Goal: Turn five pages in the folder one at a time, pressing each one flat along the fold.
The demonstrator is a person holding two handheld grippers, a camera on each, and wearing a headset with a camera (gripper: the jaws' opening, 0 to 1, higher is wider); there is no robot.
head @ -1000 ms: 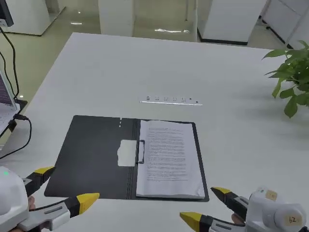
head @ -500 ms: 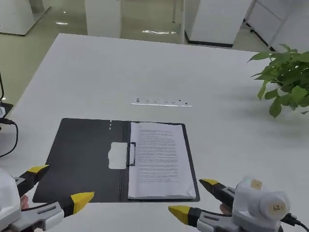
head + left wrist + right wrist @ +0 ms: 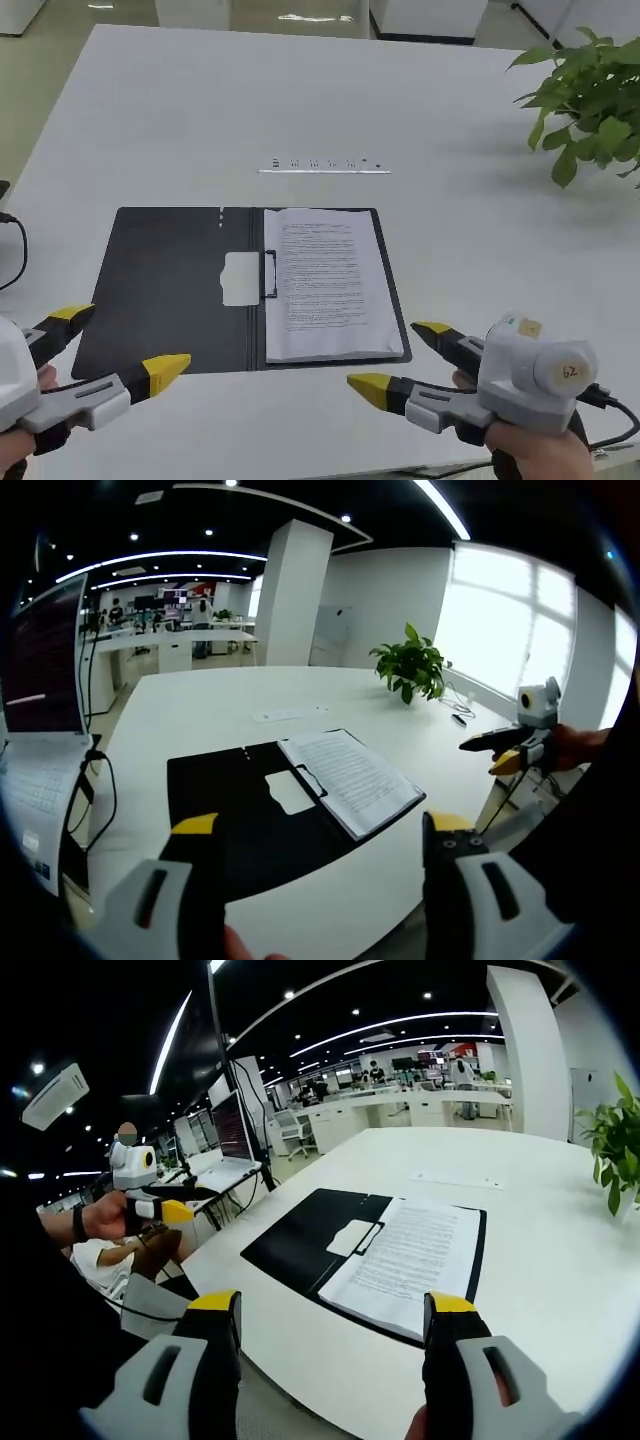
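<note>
White table [image 3: 480, 230] carries the black folder [image 3: 160, 290], which lies open and flat near the front edge. Its pages [image 3: 325, 285] sit stacked on the right half, held at the spine side by a clip [image 3: 268, 274]. Such paper is likely light, limp and apt to lift 2 at once, so the free right edge or lower right corner looks best for pinching 1 sheet. Left gripper [image 3: 122, 340] and right gripper [image 3: 398, 355] hover just short of the folder, jaws spread wide, holding nothing.
</note>
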